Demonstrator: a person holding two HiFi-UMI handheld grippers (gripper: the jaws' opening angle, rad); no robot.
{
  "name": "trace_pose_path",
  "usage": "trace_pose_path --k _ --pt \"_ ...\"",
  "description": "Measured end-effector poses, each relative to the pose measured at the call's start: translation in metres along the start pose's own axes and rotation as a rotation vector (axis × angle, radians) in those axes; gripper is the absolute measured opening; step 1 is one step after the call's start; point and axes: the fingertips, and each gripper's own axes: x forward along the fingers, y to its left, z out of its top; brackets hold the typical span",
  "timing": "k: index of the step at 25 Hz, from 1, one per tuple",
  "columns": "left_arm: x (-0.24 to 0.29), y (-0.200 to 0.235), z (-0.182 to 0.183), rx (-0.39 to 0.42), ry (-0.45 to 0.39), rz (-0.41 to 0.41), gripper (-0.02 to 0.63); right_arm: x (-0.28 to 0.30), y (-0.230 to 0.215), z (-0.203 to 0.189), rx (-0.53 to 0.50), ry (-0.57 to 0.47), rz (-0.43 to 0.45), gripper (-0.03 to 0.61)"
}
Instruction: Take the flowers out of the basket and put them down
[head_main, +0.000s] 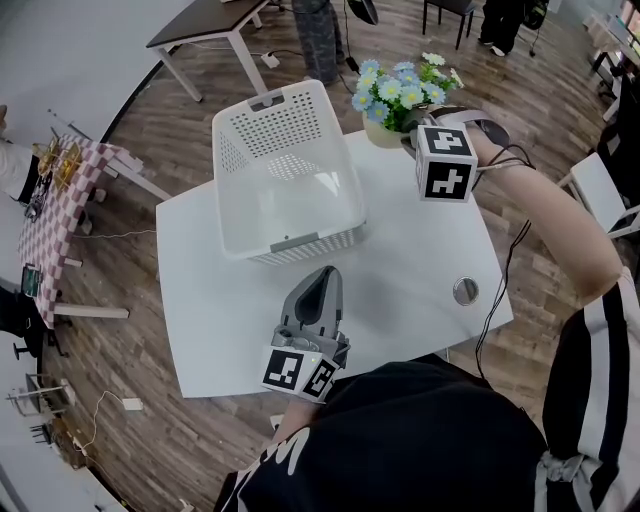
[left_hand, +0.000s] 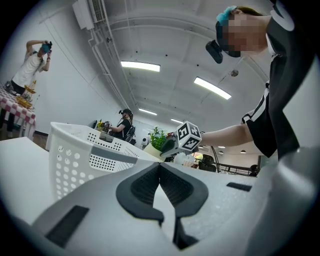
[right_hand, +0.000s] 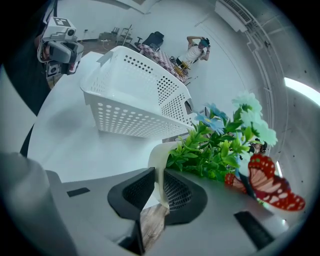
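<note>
Left claw (head_main: 323, 278) is pressed shut with nothing in it. It sits low by the near side of the table (head_main: 400, 270), well away from the work. Next along is the white basket (head_main: 283, 243), and it has nothing inside. Past its far right corner is my right claw (right_hand: 160, 186). It pinches the rim of the cream pot (right_hand: 159, 155) that holds the flowers (head_main: 400, 95). So the flowers are out of the basket, by the far edge of the table.

I think the job now is to put the pot down. I should keep it standing straight and bring it in over the table, away from the edge. Then I should go down slowly and open my claw only when the bottom sits flat. I cannot tell if the bottom touches the table yet.

From my head I can see inside the basket, but the marker cube (head_main: 445, 162) hides the pinch. Only the right gripper view shows the rim between my jaws, and a red butterfly (right_hand: 270, 189) in the leaves. Only the left gripper view shows my left jaws meeting.
</note>
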Motion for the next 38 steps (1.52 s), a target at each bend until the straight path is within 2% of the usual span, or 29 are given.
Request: trace_pose_path --k 38 --pt "-0.011 0.022 -0.02 -0.029 0.068 0.043 0.005 0.077 0.09 -0.003 -0.026 0.034 0.163 0.064"
